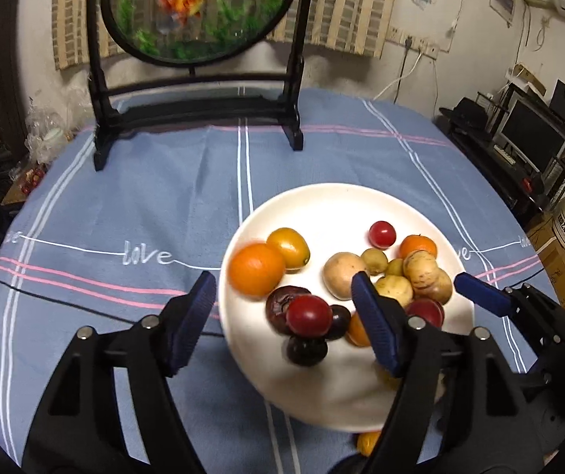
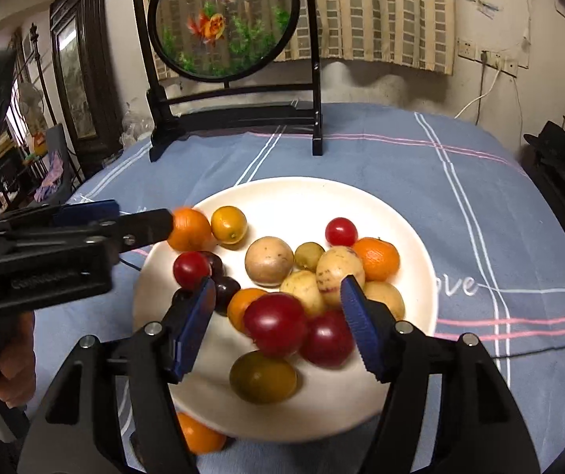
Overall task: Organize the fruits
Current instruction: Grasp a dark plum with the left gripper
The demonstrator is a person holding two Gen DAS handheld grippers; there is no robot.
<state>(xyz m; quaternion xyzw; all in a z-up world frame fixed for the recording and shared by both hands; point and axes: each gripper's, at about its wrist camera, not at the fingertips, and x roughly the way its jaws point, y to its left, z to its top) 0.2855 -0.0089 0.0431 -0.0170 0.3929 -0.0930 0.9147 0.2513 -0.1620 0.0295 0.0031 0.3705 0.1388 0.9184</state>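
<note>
A white plate [image 1: 314, 213] [image 2: 306, 197] on the blue tablecloth holds several fruits: oranges, red and dark plums, yellow-green and pale speckled ones. My left gripper [image 1: 284, 308] is open above the plate's left part, over a red plum [image 1: 308, 315]; an orange [image 1: 257, 269] lies on the left rim, blurred. My right gripper [image 2: 276, 316] is open above the plate's near side, with a red plum [image 2: 275, 330] between its fingers, not touching. One orange [image 2: 197, 432] lies on the cloth beside the plate's near edge. The left gripper shows in the right wrist view [image 2: 85, 225].
A round fish-painting screen on a black stand [image 1: 199, 118] [image 2: 239, 118] stands at the table's back. The blue striped tablecloth [image 1: 124, 205] covers the table. Shelves with a monitor [image 1: 531, 134] stand to the right, off the table.
</note>
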